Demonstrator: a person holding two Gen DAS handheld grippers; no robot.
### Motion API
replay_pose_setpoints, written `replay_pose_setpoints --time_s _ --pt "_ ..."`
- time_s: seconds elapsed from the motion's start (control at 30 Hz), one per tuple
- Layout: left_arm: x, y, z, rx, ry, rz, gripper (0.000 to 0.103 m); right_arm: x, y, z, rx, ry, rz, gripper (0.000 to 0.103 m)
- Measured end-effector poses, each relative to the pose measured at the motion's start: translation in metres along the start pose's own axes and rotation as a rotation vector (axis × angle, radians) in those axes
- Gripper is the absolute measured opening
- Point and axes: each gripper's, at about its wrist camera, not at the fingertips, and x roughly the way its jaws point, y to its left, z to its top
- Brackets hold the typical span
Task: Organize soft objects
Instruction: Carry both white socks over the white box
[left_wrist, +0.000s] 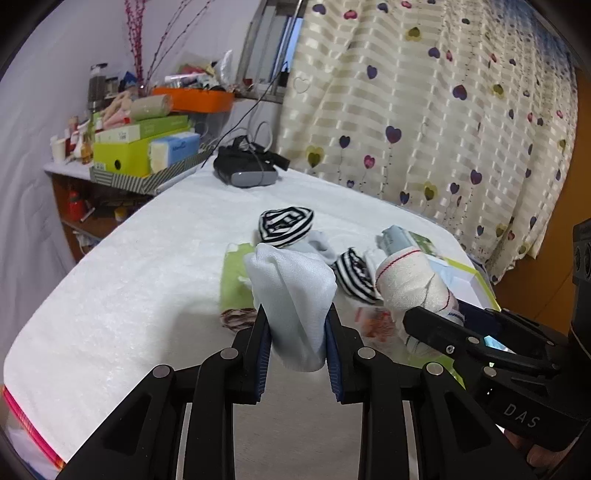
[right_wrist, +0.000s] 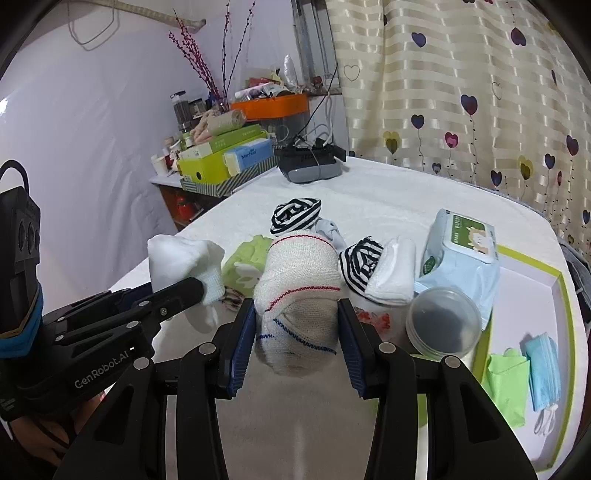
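My left gripper (left_wrist: 296, 328) is shut on a pale blue-white sock (left_wrist: 291, 291) and holds it above the white towel-covered table (left_wrist: 147, 258). My right gripper (right_wrist: 297, 325) is shut on a cream sock roll with red and blue stitching (right_wrist: 299, 295). The left gripper and its sock (right_wrist: 181, 258) show at left in the right wrist view. Two black-and-white striped socks (right_wrist: 295, 214) (right_wrist: 360, 264), a white folded sock (right_wrist: 393, 273) and a green cloth (right_wrist: 245, 264) lie behind.
A wet-wipes pack (right_wrist: 458, 254), a round plastic container (right_wrist: 445, 319) and a white box lid with green rim (right_wrist: 535, 280) holding a green cloth and blue mask sit at right. A VR headset (right_wrist: 310, 162) lies at the far edge. Cluttered shelf at left, curtain behind.
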Motion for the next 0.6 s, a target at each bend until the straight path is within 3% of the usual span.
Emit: replay_pose_setpoints --time_s 0.6 --pt "-0.011 -0.036 -0.001 0.061 -0.017 -0.009 0.025 -0.037 -0.012 -0.007 0.014 -0.056 -0.007 0.045"
